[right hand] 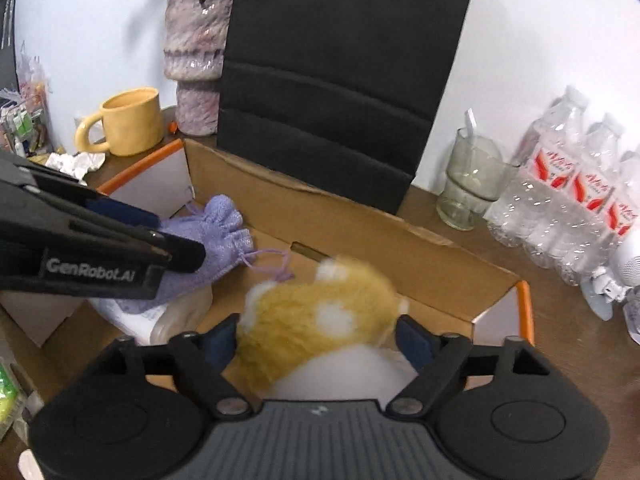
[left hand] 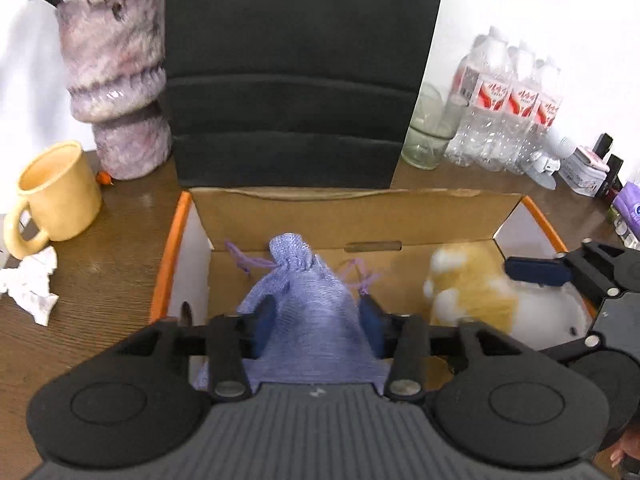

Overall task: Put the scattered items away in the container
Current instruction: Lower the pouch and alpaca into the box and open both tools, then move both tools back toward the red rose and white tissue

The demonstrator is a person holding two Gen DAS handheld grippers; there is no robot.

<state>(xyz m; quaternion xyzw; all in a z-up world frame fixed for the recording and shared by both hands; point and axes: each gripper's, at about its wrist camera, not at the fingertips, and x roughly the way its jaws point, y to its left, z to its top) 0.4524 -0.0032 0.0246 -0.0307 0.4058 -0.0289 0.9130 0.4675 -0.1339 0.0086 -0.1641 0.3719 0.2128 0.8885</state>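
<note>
- Lilac knitted drawstring pouch (left hand: 304, 312) is shown between the half-spread pads of the left tool (left hand: 316, 320), over the open cardboard box (left hand: 360, 216); the pads appear to stand just clear of the fabric, so the pouch is judged released.
- Tan-and-white plush toy (right hand: 316, 320) is shown between the widely spread pads of the right tool (right hand: 316, 340), apparently no longer pinched, at the box's right end.
- Release is best finished by lifting each tool straight up, so that the pouch cords (right hand: 276, 264) are not snagged.
- Box contents: pouch to the left, plush to the right, with a pale object beneath that cannot be identified.
- Outside the box, a yellow mug (left hand: 56, 196) and crumpled paper (left hand: 32, 284) are seen on the tabletop (left hand: 108, 272).
</note>
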